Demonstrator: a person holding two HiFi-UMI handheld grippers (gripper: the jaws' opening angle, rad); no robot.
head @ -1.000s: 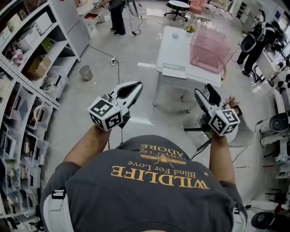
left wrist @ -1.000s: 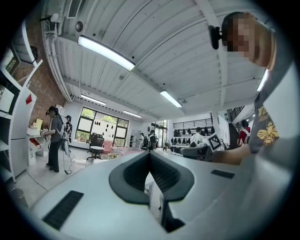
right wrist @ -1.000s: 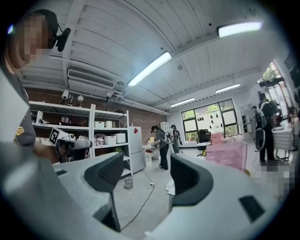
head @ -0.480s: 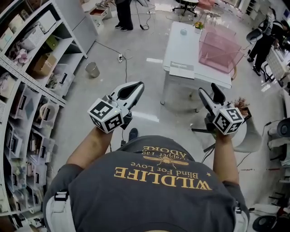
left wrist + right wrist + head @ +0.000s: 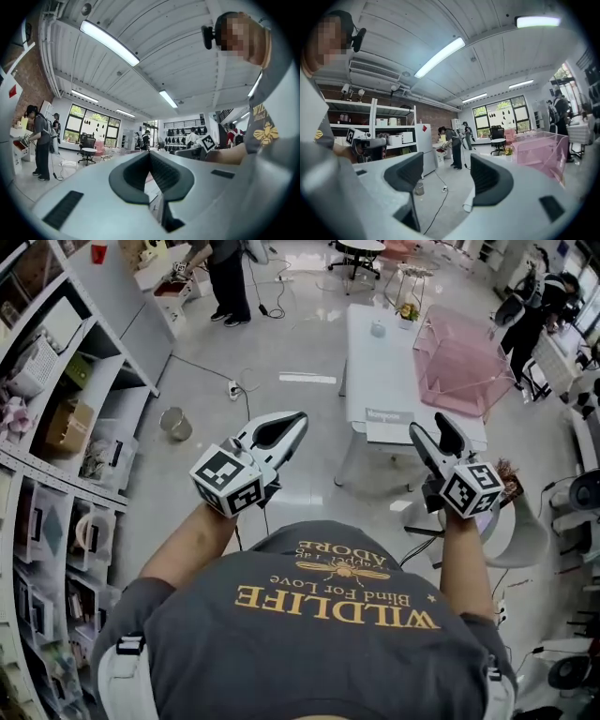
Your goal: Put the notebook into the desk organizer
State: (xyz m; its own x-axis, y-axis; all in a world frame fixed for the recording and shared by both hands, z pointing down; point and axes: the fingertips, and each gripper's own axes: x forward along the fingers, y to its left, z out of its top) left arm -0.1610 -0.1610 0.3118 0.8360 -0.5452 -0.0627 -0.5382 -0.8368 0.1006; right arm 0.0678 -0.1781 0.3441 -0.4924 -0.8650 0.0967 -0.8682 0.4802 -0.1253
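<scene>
"WILDLIFE" and "Blind For Love" are printed on the shirt. Left gripper jaws are closed, right gripper jaws parted, both empty. The notebook is laid at the far table's near edge, by a pink box.

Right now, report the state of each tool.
Left tool: closed, holding nothing.
Right tool: open, holding nothing.

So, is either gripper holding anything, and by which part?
Nothing is held: the left gripper is shut on nothing, the right gripper open and empty.
</scene>
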